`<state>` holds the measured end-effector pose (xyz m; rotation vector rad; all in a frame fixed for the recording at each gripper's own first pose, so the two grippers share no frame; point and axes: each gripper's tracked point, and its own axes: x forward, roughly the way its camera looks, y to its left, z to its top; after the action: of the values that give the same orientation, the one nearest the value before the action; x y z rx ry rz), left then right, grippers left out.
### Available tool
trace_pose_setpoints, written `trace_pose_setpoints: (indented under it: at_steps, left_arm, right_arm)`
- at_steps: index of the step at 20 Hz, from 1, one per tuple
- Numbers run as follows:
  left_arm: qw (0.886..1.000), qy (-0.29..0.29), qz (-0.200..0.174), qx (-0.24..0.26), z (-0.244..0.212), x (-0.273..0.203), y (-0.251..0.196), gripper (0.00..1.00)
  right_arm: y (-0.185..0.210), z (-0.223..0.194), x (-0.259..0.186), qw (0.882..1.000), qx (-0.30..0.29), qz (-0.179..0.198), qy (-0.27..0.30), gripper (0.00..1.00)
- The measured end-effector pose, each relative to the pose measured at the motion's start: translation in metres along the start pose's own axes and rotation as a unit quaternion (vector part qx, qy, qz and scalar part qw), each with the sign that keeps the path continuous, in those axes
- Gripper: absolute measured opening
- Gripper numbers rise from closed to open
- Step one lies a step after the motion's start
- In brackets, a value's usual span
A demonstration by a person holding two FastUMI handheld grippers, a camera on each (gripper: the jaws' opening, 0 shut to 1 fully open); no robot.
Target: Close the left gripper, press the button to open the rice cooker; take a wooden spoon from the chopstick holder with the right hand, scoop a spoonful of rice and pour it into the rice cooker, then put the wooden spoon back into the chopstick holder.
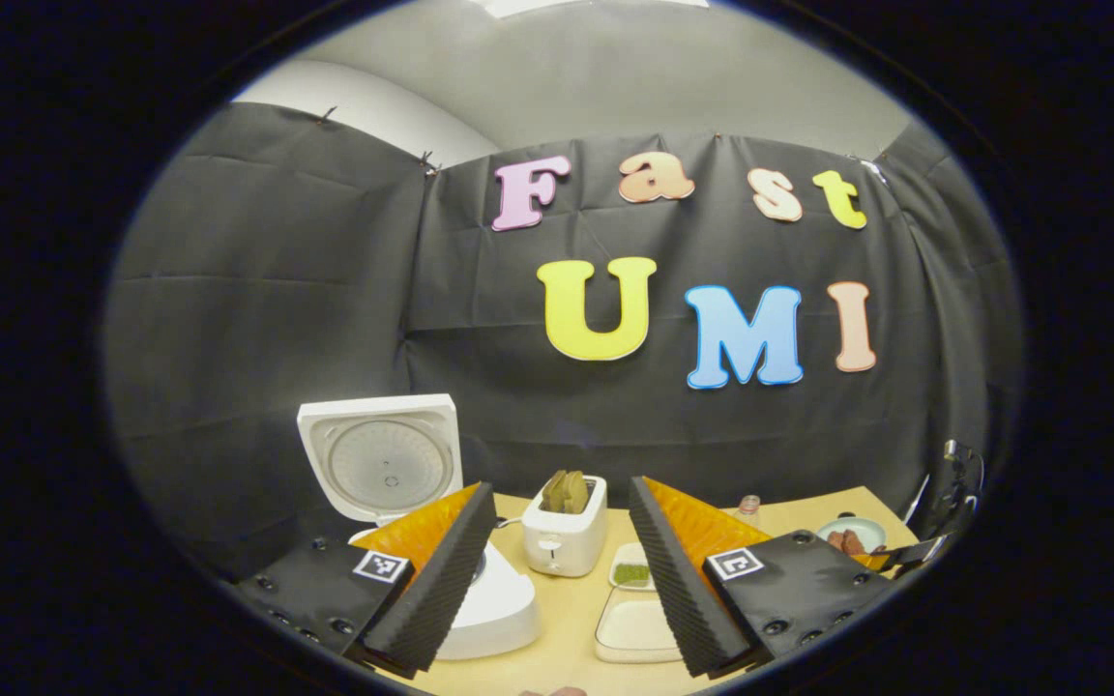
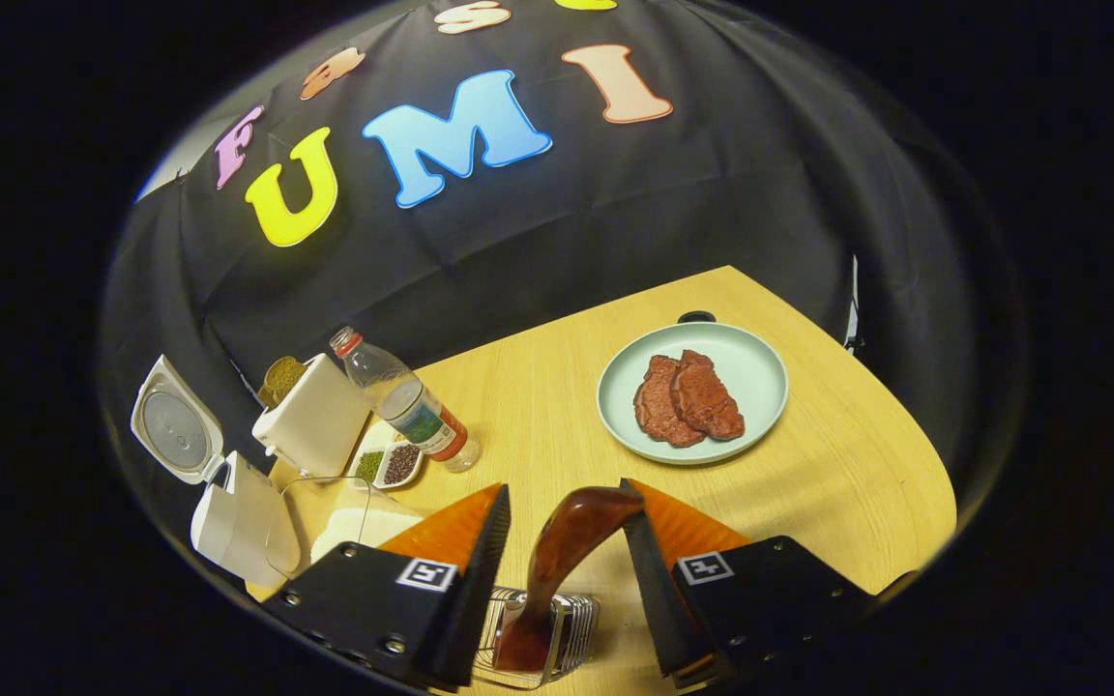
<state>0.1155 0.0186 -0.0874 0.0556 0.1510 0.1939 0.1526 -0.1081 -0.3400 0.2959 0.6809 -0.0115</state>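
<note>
Over in the right gripper view, the right gripper (image 2: 565, 522) hangs above the wire chopstick holder (image 2: 538, 633), jaws spread wide, and the dark wooden spoon (image 2: 562, 551) rises out of the holder right between the fingers. The spoon's curved end leans toward the finger on the right of the view, but whether it touches cannot be told; nothing is clamped. Beyond the fingertips sits a pale green plate (image 2: 750, 367) carrying two slabs of red meat (image 2: 688, 398) on the wooden table (image 2: 538, 387). A clear plastic bottle (image 2: 407, 401) with a red cap stands tilted in this view, just beside a small dish of green and dark seasonings (image 2: 388, 464). A clear container (image 2: 335, 522) sits behind the other finger, partly hidden by it.

In the left gripper view, the left gripper (image 1: 562, 512) hovers released, fingers well apart, holding nothing. The white rice cooker (image 1: 489, 609) sits behind its left-hand finger, lid (image 1: 383, 464) standing fully upright and open; the finger covers much of the cooker's body. Between the fingers stands a white toaster (image 1: 565, 536) with bread slices (image 1: 565, 491) poking from the slot. In front of it lies a shallow white tray (image 1: 634, 628), its far end holding something green.
</note>
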Motion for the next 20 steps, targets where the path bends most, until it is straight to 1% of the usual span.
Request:
trace_pose_setpoints:
  at_steps: [1,2,3,4,5,7,9,11,15,16,18,20]
  left_arm:
    - [1.000,0.000,0.004,0.003,0.001,-0.001,0.001,0.96]
    - [1.000,-0.003,0.007,0.006,0.004,-0.002,0.002,0.96]
    - [1.000,-0.007,0.008,0.009,0.008,-0.003,0.003,0.96]
    - [1.000,-0.010,0.006,0.011,0.011,-0.005,0.003,0.96]
    - [1.000,-0.014,0.003,0.012,0.012,-0.006,0.004,0.96]
    - [1.000,-0.021,-0.011,0.012,0.015,-0.006,0.000,0.96]
    - [0.999,-0.026,-0.021,0.012,0.017,-0.007,0.002,0.96]
    - [0.999,-0.030,-0.033,0.010,0.017,-0.009,0.005,0.96]
    - [0.998,-0.032,-0.059,0.000,0.014,-0.012,0.016,0.96]
    - [0.997,-0.031,-0.064,0.000,0.013,-0.013,0.021,0.95]
    - [0.997,-0.025,-0.077,0.003,0.006,-0.016,0.029,0.96]
    - [0.996,-0.025,-0.086,0.002,0.003,-0.019,0.039,0.96]
  right_arm:
    - [0.000,0.002,0.001,1.000,0.003,0.001,0.001,0.59]
    - [0.005,0.000,-0.002,1.000,0.001,0.013,0.009,0.38]
    - [0.007,0.002,-0.007,1.000,0.008,0.022,0.014,0.38]
    - [0.018,0.000,-0.010,0.999,0.013,0.034,0.018,0.29]
    - [0.025,0.002,-0.013,0.999,0.018,0.042,0.019,0.29]
    - [0.035,-0.001,-0.022,0.999,0.018,0.042,0.016,0.12]
    - [0.042,0.002,-0.034,0.999,0.010,0.039,0.001,0.11]
    - [0.051,0.017,-0.052,0.999,0.016,0.031,-0.023,0.11]
    - [0.083,0.053,-0.083,0.997,-0.015,0.042,-0.065,0.11]
    - [0.097,0.064,-0.091,0.995,-0.022,0.053,-0.078,0.11]
    - [0.138,0.077,-0.099,0.991,-0.031,0.084,-0.097,0.11]
    - [0.182,0.073,-0.092,0.986,-0.054,0.114,-0.105,0.11]
